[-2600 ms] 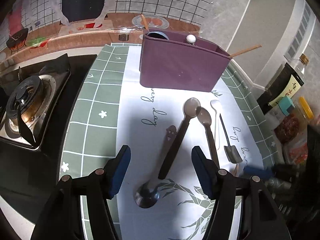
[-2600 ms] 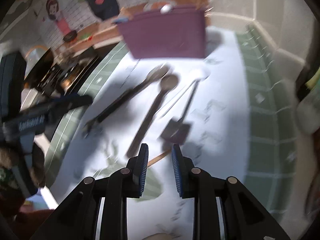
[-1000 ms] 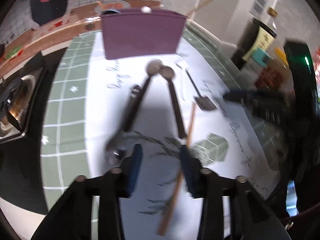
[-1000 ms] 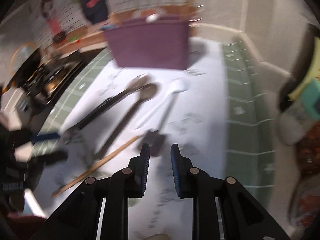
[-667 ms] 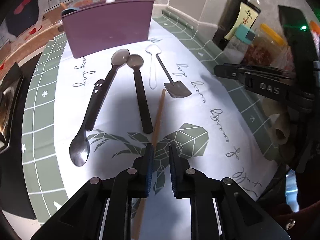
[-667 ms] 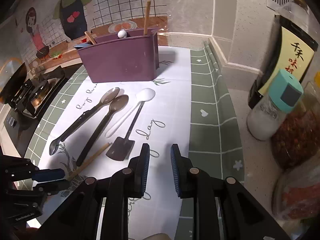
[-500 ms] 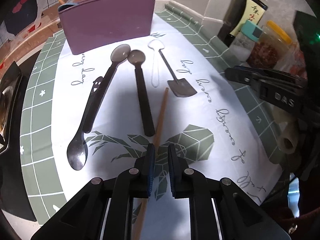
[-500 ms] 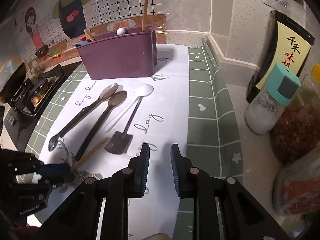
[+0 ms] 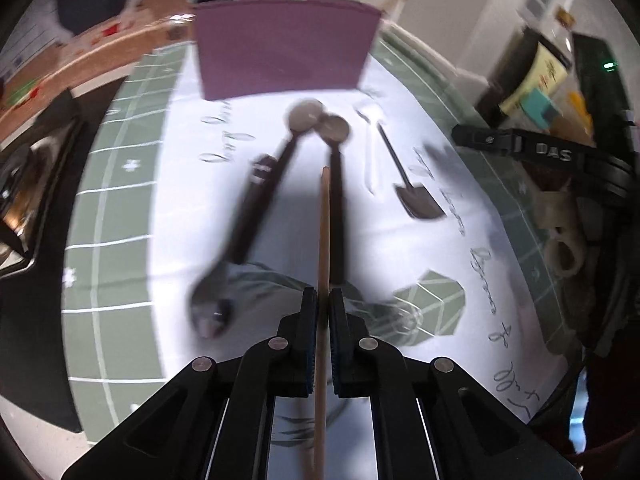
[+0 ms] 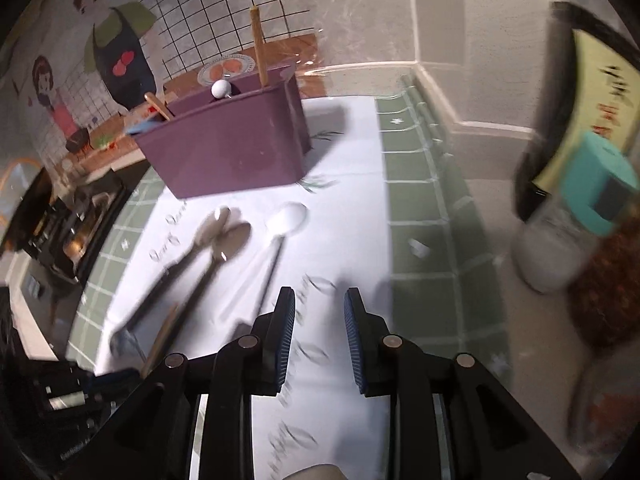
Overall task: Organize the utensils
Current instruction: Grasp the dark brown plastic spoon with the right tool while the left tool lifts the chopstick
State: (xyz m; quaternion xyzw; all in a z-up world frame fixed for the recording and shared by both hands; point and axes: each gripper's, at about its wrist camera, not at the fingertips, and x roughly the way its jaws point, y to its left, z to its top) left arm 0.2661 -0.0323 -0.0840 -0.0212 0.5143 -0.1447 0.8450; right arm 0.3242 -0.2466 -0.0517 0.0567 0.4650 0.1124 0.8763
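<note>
In the left wrist view my left gripper (image 9: 323,308) is shut on a thin wooden chopstick (image 9: 325,220), which runs straight out between the pads toward the purple utensil holder (image 9: 286,44). Two dark spoons (image 9: 256,208), a white spoon (image 9: 370,148) and a small shovel-shaped scoop (image 9: 416,200) lie on the mat in front of the holder. My right gripper (image 10: 319,308) hovers over the mat's right part, its jaws opening with nothing between them. The right wrist view shows the holder (image 10: 224,148) with utensils standing in it, the white spoon (image 10: 286,220) and the chopstick (image 10: 164,336).
A white and green mat (image 9: 120,216) covers the counter. A gas stove (image 9: 16,200) sits at the left. A dark sauce bottle (image 9: 536,68), a teal-capped shaker (image 10: 568,232) and jars crowd the right side by the wall.
The left jaws have closed onto the chopstick, which now lines up straight between the pads. The right gripper has shifted and rolled, and its jaws stand a little wider.
</note>
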